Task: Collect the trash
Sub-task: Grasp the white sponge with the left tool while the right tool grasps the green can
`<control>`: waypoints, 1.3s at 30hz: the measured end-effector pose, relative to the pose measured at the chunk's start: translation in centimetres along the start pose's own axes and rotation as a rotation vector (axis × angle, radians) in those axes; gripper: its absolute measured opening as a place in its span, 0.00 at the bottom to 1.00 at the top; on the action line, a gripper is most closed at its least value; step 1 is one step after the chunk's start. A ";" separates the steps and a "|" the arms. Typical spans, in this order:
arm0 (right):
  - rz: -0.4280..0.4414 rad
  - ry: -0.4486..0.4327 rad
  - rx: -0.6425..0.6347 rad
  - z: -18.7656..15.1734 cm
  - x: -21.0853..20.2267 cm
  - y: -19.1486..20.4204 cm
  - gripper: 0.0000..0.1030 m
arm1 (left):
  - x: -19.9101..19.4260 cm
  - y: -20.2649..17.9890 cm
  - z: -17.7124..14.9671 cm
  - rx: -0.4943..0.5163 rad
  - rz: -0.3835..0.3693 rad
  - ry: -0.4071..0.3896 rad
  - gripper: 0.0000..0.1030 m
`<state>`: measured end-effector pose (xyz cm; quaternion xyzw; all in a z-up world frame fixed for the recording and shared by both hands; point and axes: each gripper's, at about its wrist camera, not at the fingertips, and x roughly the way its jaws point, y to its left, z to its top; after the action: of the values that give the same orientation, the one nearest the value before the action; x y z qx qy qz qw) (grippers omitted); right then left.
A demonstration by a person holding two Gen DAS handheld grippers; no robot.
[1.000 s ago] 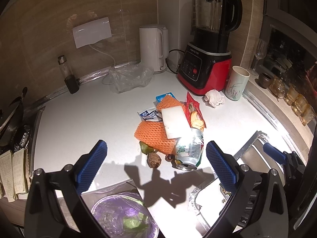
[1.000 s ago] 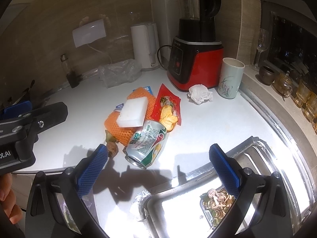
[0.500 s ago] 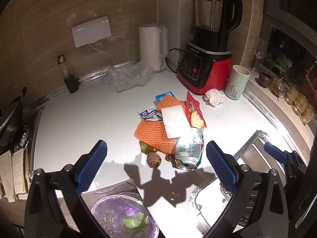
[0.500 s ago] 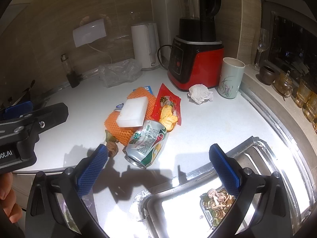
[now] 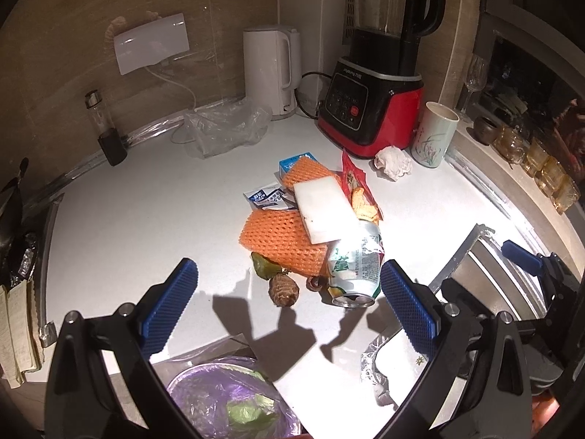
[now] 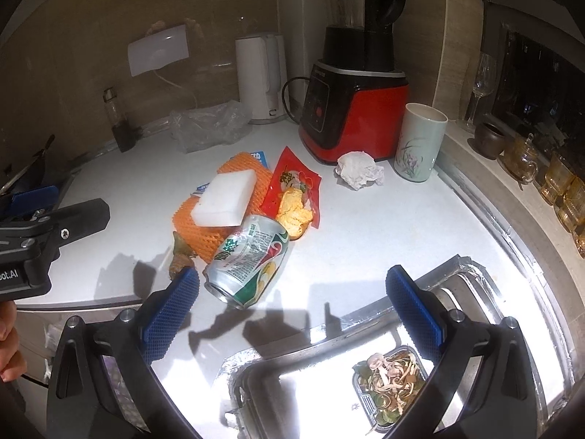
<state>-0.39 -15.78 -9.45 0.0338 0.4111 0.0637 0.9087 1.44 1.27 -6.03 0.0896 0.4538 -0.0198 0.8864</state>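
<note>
Because the crushed can (image 5: 354, 267) is lying on its side at the near edge of the trash pile (image 5: 310, 216), the left gripper (image 5: 289, 307) should be straddling its middle; it is hovering spread wide, holding nothing. In the right wrist view, the right gripper (image 6: 292, 303) is likewise gaping empty above the can (image 6: 248, 259), touching nothing.

Left gripper (image 5: 289, 307): black angular frame, two fingers faced with blue ribbed pads (image 5: 170, 305), round silver screws near finger bases. Right gripper (image 6: 292, 314): same build, black arms, blue textured pads (image 6: 415, 311), silver screws on both arms. In right wrist view, left gripper's black body at 9 o'clock, cross-head screws, white lettering "oot.AI", blue pad behind. Person's fingers (image 6: 8, 344) at 8 o'clock edge; sleeve not visible.
</note>
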 end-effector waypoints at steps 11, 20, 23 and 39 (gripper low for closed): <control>0.035 0.091 0.007 -1.5 5.7 -1.9 0.98 | 9.8 -1.1 4.5 0.000 -0.106 0.069 0.93; 0.063 0.128 0.007 -1.5 8.7 -2.4 0.98 | 17.3 -5.1 8.3 -0.061 -0.110 0.303 0.91; 0.085 0.135 0.024 -1.4 9.5 -2.7 0.98 | 18.5 -5.2 8.3 -0.075 -0.091 0.363 0.59; 0.264 0.229 0.252 -0.2 14.2 -2.4 0.98 | 12.2 0.3 7.9 -0.184 -0.198 0.203 0.56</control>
<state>8.98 -16.08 -20.37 0.1931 0.5085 0.1335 0.8284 14.97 0.69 -11.37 -0.0355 0.5474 -0.0565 0.8342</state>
